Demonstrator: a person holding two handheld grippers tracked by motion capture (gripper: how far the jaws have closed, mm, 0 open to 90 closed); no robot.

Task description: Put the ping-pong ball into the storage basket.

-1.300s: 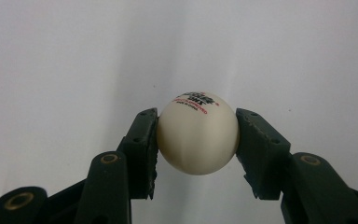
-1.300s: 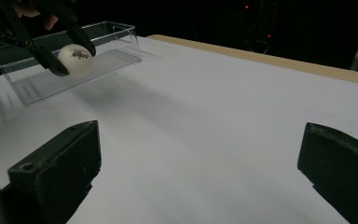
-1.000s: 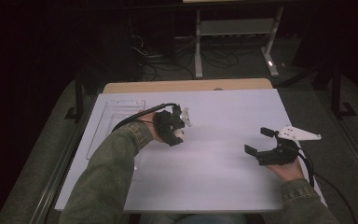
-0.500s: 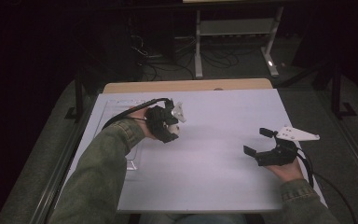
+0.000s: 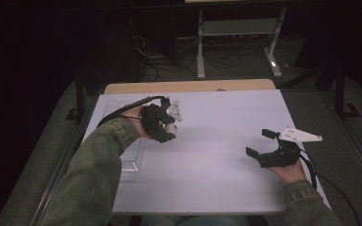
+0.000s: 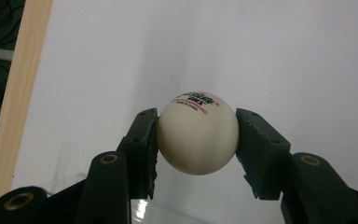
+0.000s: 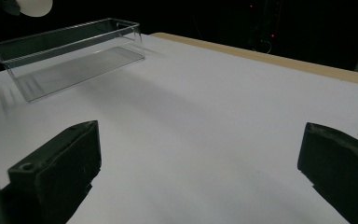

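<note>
Ball [image 6: 197, 133]: a smooth, matt, cream-white sphere with small red and black print on its top. Being round it has no long axis; the print faces up and away from my left gripper [image 6: 196, 140], whose ribbed black jaws clench it on both flanks. I hold it in the air just right of the clear tray [image 5: 122, 136], seen from the high view. That tray is a long, thin-walled, transparent plastic box, open-topped, lying on the flat white table sheet [image 5: 217, 141], whose far edge shows bare wood. My right gripper [image 5: 259, 142], well to the right of the tray, has its blocky jaws spread wide over the sheet with nothing between them.
</note>
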